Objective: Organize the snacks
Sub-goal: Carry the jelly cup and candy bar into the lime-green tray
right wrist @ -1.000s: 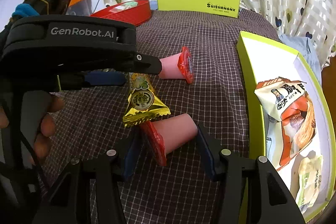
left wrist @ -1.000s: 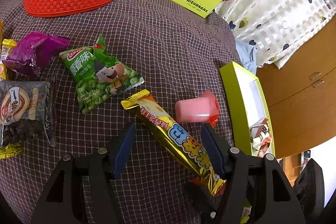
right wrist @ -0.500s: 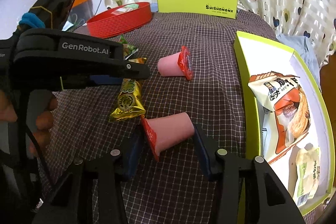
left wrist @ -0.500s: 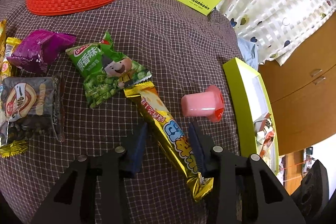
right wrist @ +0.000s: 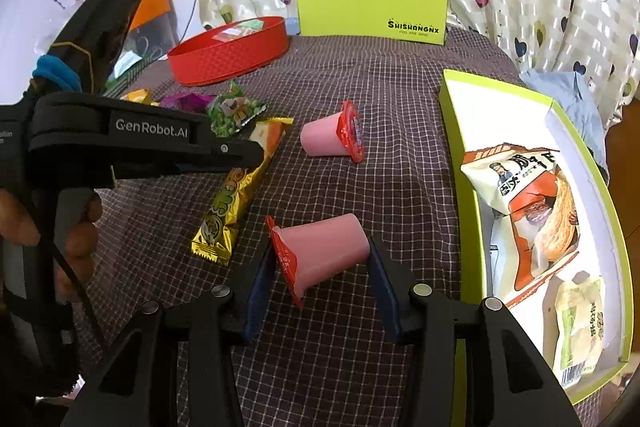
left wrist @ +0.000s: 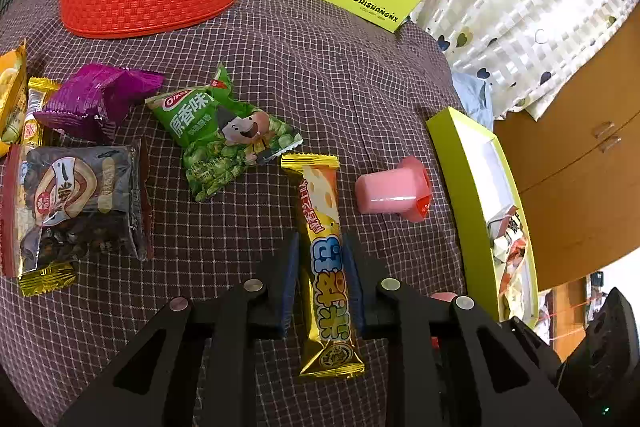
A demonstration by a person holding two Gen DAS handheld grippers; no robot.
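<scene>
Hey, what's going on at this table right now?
A person is sorting snacks with a handheld gripper in each hand. The left gripper is shut on a long gold snack bar lying on the checked tablecloth. The right gripper brackets a pink jelly cup lying on its side, pads at both ends. A second jelly cup lies farther back. The green box on the right already holds a few packets, and the red basket holds one.

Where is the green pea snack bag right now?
In the left wrist view the green pea bag lies left of centre on the checked cloth, between the purple packet and the gold bar.
</scene>
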